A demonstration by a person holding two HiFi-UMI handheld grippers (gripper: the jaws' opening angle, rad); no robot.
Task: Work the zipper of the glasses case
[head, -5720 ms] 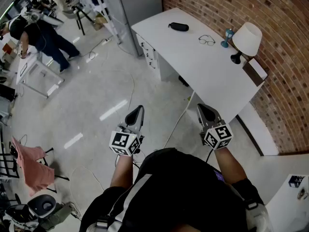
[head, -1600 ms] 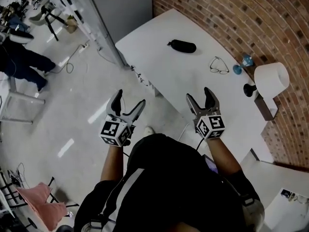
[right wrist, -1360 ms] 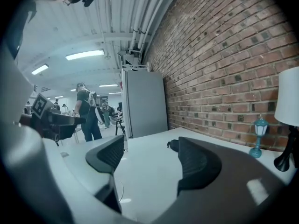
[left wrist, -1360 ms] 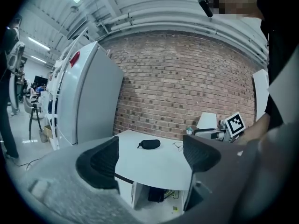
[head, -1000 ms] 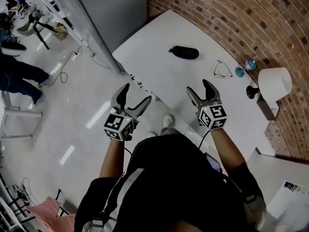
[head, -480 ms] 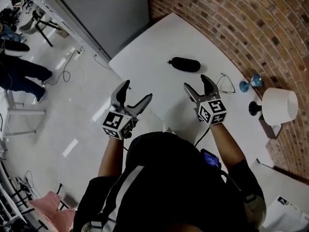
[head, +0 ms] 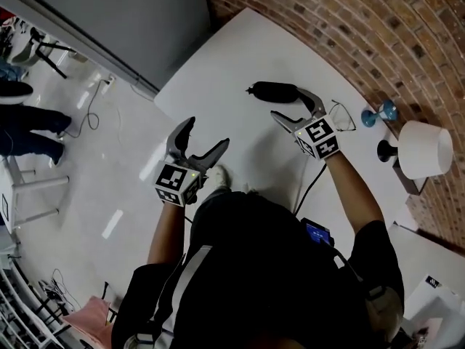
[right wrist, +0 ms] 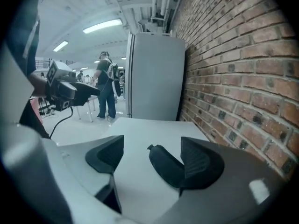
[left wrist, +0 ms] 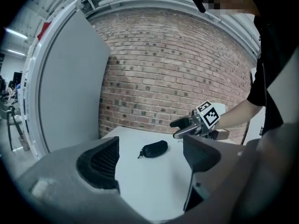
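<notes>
Both grippers have advanced toward the white table. The right gripper now hovers just short of the black glasses case, which lies flat on the tabletop. Its jaws stand wide apart, just opened slightly further, with the case ahead of them, ungripped. The left gripper hangs back by the table's edge, jaws wide and empty. Eyeglasses lie near the case.

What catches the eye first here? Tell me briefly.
A black glasses case lies on the white table by the brick wall. The right hand-held gripper points at it with jaws open, while the left hand-held gripper, also open, hovers near the table's edge.
</notes>
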